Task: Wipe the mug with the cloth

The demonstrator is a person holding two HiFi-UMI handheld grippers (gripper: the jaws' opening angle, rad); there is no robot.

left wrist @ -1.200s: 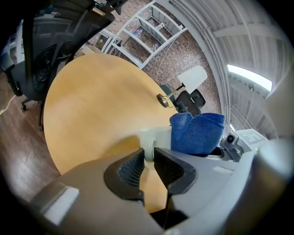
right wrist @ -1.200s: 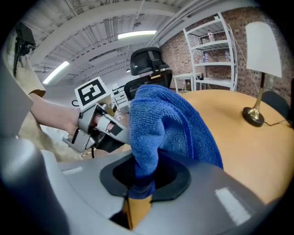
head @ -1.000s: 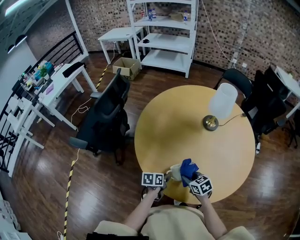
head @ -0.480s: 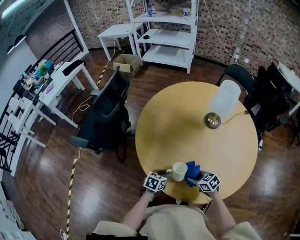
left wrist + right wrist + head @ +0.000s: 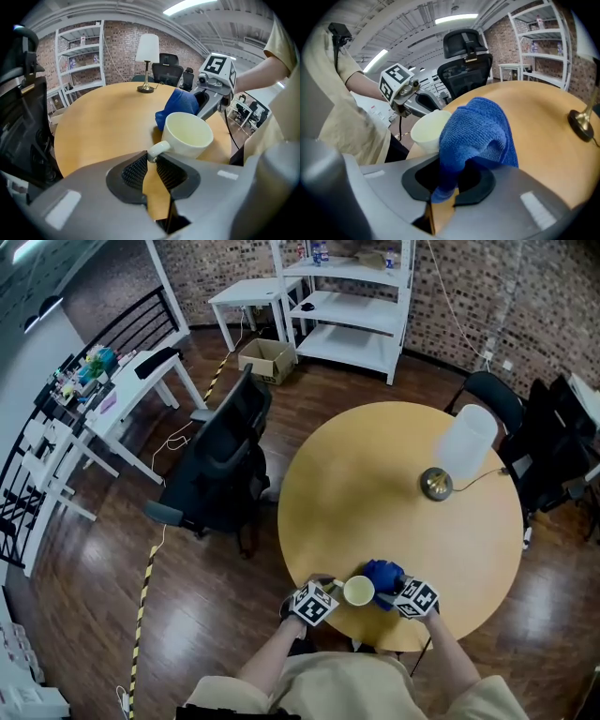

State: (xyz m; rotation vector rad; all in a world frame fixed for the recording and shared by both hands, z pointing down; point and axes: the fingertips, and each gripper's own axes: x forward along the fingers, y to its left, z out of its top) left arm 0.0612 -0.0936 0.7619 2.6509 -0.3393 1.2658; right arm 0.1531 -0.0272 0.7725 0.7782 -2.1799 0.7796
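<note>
the cream mug [image 5: 359, 591] stands upright with its mouth facing up, at the near edge of the round wooden table [image 5: 375, 493], right in front of the person; whether its base rests on the wood or hangs just above it i cannot tell. its handle [image 5: 157, 150] sticks out sideways toward the left in the head view, straight into the left gripper [image 5: 334, 590]. inside, only the pale inner wall and floor show

in the left gripper view the two ribbed jaws stand narrow and pinch the handle between them; they have just been closing on it. the blue cloth [image 5: 382, 573] is bunched against the side of the mug away from the handle. the right gripper [image 5: 388, 589] clamps a fold of that cloth: in the right gripper view a strip of blue hangs down between its jaws while the rest bulges up over them, against the mug's rim [image 5: 426, 126]

both forearms reach forward from the bottom of the head view and draw in toward the mug, one on either side, each gripper slanting down and forward with its marker cube on top

further across the table stands a lamp [image 5: 455, 451] with a white shade and a brass base, well apart from the mug. a black office chair [image 5: 220, 465] sits beside the table on the left
</note>
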